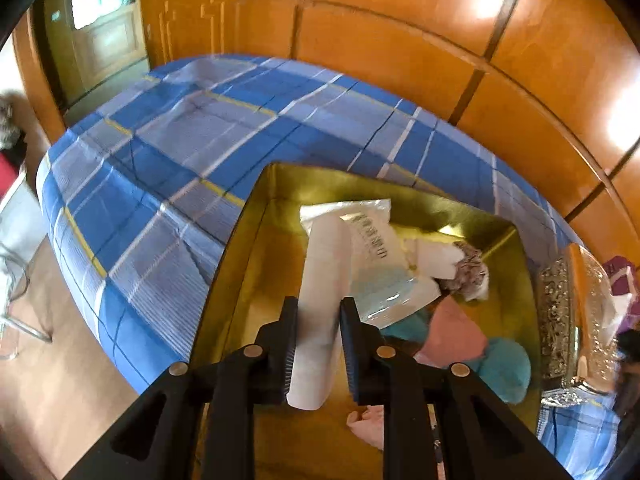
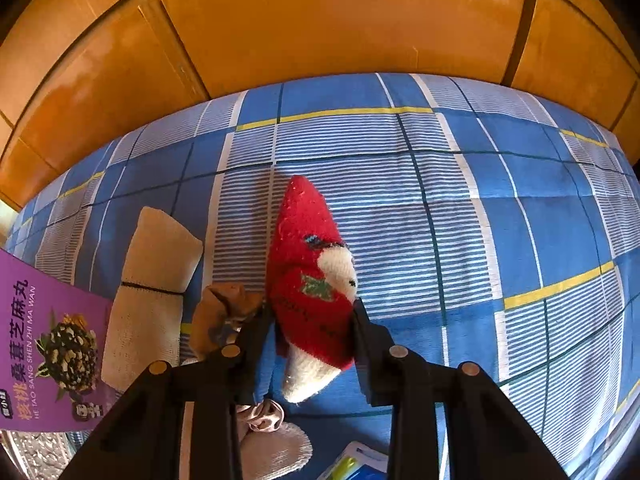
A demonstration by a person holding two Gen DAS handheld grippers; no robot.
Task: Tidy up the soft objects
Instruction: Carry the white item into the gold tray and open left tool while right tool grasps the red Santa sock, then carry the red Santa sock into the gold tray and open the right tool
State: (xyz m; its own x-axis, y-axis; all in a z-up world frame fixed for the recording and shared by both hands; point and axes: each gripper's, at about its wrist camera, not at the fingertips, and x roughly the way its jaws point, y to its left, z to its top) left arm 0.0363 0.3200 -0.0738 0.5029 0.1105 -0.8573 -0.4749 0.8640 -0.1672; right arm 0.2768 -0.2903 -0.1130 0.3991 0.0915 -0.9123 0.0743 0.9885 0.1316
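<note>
My left gripper (image 1: 319,308) is shut on a white rolled cloth (image 1: 318,304) and holds it over a gold box (image 1: 256,248) on the bed. Inside the box lie a clear plastic packet (image 1: 376,256), a patterned scrunchie (image 1: 470,270), a pink cloth (image 1: 456,332) and a teal cloth (image 1: 506,364). My right gripper (image 2: 314,308) is shut on a red and white sock (image 2: 312,280) and holds it above the blue plaid bedsheet (image 2: 440,208). A cream knit cloth (image 2: 150,292) and a brown scrunchie (image 2: 224,312) lie to its left.
A purple box lid (image 2: 44,344) lies at the left of the right wrist view. A pink scrunchie (image 2: 262,416), a beige sock (image 2: 276,450) and a blue packet (image 2: 356,464) lie below the gripper. Orange wooden wall panels (image 2: 320,20) stand behind the bed. An ornate silver box (image 1: 560,320) stands right of the gold box.
</note>
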